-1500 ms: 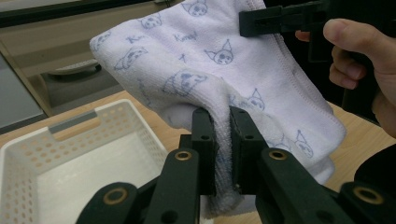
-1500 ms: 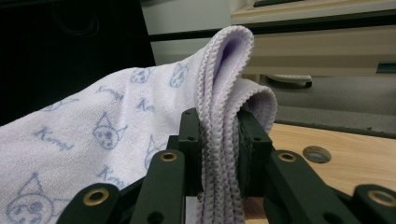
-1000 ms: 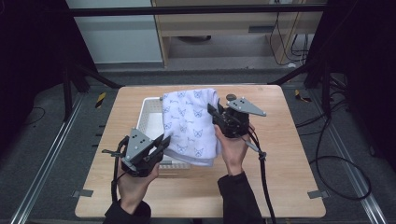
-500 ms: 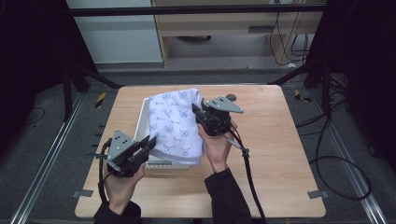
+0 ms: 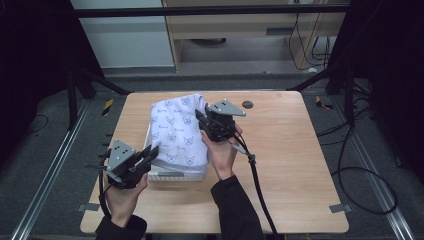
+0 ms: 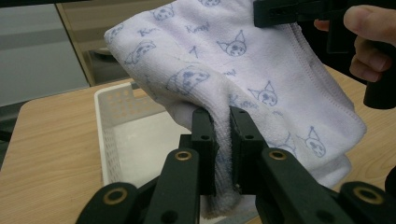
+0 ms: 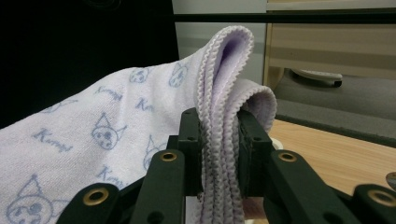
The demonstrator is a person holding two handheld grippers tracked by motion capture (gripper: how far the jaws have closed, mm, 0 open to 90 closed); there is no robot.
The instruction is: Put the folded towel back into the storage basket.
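Draping over the white basket (image 5: pixel 150 145), your cat-print towel (image 5: pixel 177 132) hides its inside; left gripper (image 6: pixel 222 126) and right gripper (image 7: pixel 219 126) each pinch a folded edge.

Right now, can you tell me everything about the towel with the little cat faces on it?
The towel is soft, fluffy terry cloth, pale lilac-white, printed with blue cat faces and small writing, with a stitched hem. It is folded into layers and held over the white basket on the wooden table. The left gripper pinches its near edge, and the right gripper clamps its folded far edge, so it sags between them.
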